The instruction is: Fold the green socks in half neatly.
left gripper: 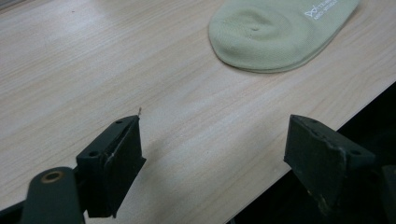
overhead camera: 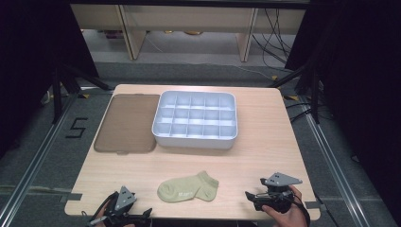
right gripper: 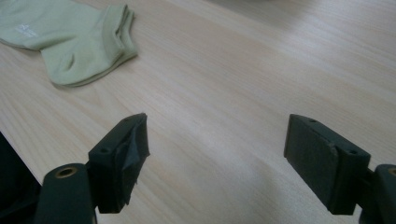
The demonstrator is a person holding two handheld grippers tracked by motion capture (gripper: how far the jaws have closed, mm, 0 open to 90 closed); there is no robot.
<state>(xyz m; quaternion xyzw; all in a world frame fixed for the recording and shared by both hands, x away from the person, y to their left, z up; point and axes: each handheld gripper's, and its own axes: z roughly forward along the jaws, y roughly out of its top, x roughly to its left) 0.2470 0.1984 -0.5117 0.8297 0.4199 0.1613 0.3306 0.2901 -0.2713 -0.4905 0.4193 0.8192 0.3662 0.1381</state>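
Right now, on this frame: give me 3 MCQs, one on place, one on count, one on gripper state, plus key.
1. Where does the sock lie?
A. in the tray
B. on the table's near part, between the grippers
C. on the brown lid

2. How many rows of cells does the tray have?
A. two
B. six
C. four

3. How do the left gripper and right gripper stand?
A. both open, holding nothing
B. both shut on the sock
C. left shut, right open

Key:
1 B, the sock rests on bare wood near the front edge.
2 C, four rows run front to back.
3 A, each gripper view shows its jaws wide apart over bare table.
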